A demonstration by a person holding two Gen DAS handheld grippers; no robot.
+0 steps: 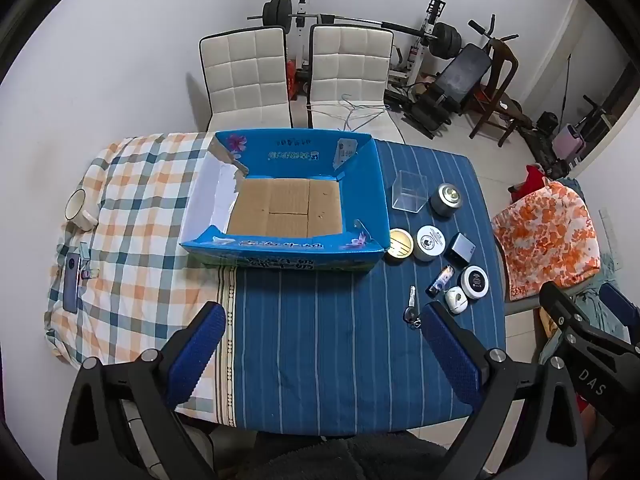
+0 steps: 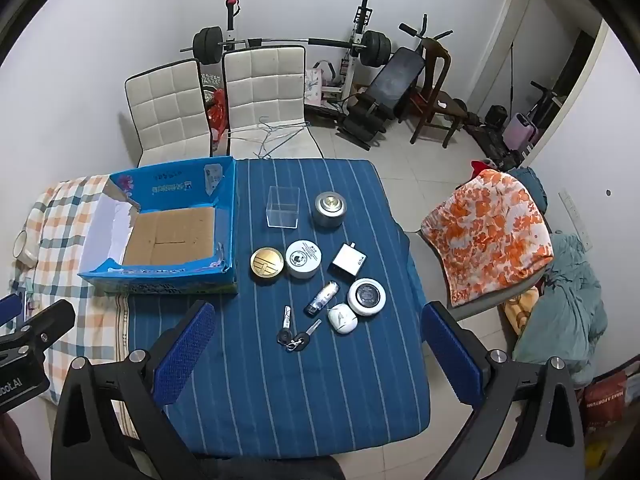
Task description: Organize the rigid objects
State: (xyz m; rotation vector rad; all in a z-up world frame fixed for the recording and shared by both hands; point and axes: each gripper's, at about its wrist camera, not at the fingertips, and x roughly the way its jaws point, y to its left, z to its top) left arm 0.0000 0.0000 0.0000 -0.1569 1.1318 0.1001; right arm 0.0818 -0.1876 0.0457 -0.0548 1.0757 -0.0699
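Observation:
An open blue cardboard box with a bare brown floor sits on the table. To its right on the blue striped cloth lie a clear plastic cube, a silver round tin, a gold-lidded tin, a white jar, a small dark box, a lighter, a white-rimmed black disc, a white earbud case and keys. My left gripper is open and empty above the cloth. My right gripper is open and empty above the keys.
A checked cloth covers the table's left side, with a mug and a phone on it. Two white chairs stand behind the table. A chair with an orange floral cover stands at the right. Gym equipment is at the back.

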